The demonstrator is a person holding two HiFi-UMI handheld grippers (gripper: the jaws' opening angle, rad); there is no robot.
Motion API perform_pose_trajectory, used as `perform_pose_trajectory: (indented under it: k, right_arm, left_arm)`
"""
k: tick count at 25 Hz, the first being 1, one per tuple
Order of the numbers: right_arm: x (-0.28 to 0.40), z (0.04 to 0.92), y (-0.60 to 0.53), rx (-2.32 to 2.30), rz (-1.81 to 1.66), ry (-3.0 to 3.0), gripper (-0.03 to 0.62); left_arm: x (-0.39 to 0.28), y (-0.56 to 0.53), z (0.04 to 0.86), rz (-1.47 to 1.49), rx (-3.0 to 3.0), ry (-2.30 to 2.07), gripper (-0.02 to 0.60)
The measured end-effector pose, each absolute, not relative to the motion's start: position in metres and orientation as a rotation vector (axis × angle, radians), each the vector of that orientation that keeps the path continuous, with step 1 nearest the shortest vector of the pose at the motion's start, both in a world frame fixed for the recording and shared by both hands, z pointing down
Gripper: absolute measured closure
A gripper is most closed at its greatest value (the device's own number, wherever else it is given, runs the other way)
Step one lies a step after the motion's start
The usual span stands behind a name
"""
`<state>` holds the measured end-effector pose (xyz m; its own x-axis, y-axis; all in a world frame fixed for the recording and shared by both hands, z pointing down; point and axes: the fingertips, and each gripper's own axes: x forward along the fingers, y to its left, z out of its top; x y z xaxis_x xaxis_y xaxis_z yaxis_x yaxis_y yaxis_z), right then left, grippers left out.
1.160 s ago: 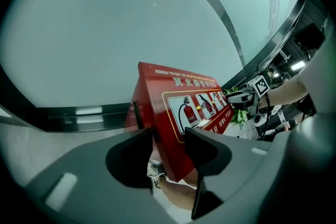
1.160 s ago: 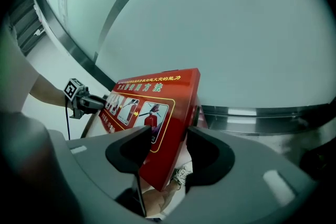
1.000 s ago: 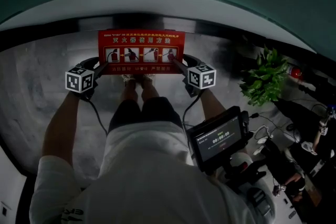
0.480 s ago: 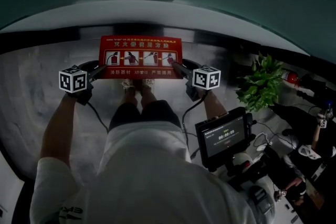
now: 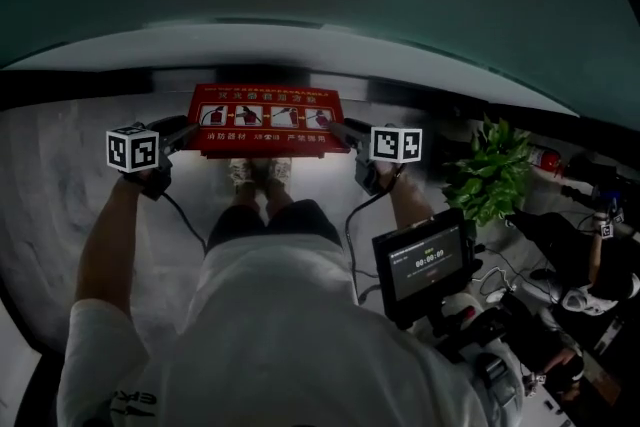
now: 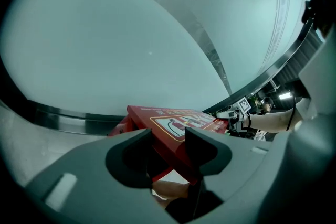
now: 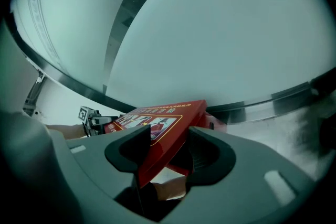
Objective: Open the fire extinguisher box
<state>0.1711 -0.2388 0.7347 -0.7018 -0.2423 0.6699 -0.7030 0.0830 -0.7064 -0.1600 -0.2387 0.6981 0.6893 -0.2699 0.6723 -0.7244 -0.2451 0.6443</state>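
Note:
The red lid (image 5: 268, 118) of the fire extinguisher box, printed with instruction pictures, is raised at its front edge, just ahead of my feet (image 5: 258, 172). My left gripper (image 5: 190, 131) is shut on the lid's left end and my right gripper (image 5: 346, 129) on its right end. In the left gripper view the lid (image 6: 176, 122) fills the gap of the left gripper (image 6: 169, 142). In the right gripper view the lid's edge (image 7: 157, 124) runs between the jaws of the right gripper (image 7: 169, 142), which have just been opening slightly around it. The box's inside is hidden.
A pale wall with a metal skirting band (image 5: 120, 80) stands right behind the box. A potted plant (image 5: 490, 177) and a small red extinguisher (image 5: 545, 158) are at the right. A screen (image 5: 428, 260) hangs at my chest. Equipment and another person (image 5: 600, 265) fill the far right.
Both grippers have risen with the lid. The lid has swung up from lying flat towards me to a shallower, foreshortened tilt near the wall.

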Motion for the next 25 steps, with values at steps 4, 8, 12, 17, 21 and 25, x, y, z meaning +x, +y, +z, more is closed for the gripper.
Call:
perform_pose_trajectory:
  k: [4, 8, 12, 17, 21, 25]
  right_arm:
    - [0.169, 0.725, -0.253, 0.902, 1.698, -1.954, 0.356]
    - [0.168, 0.714, -0.271, 0.887, 1.711, -1.96, 0.364]
    - [0.161, 0.692, -0.297, 0.908, 1.766, -2.034, 0.481]
    - [0.14, 0.678, -0.317, 0.896, 1.674, -2.084, 0.495]
    - [0.143, 0.669, -0.327, 0.962, 1.678, -2.139, 0.502]
    - [0.153, 0.663, -0.332, 1.008, 1.563, -2.204, 0.473]
  left_arm:
    - [-0.162, -0.254, 0.691, 0.51, 1.823, -0.77, 0.383]
    - [-0.158, -0.275, 0.677, 0.45, 1.878, -0.762, 0.511]
    - [-0.154, -0.3, 0.666, 0.423, 1.9, -0.772, 0.532]
    - [-0.16, -0.312, 0.655, 0.377, 1.897, -0.815, 0.549]
    - [-0.166, -0.322, 0.656, 0.374, 1.906, -0.849, 0.549]
    - [-0.163, -0.33, 0.653, 0.363, 1.919, -0.861, 0.551]
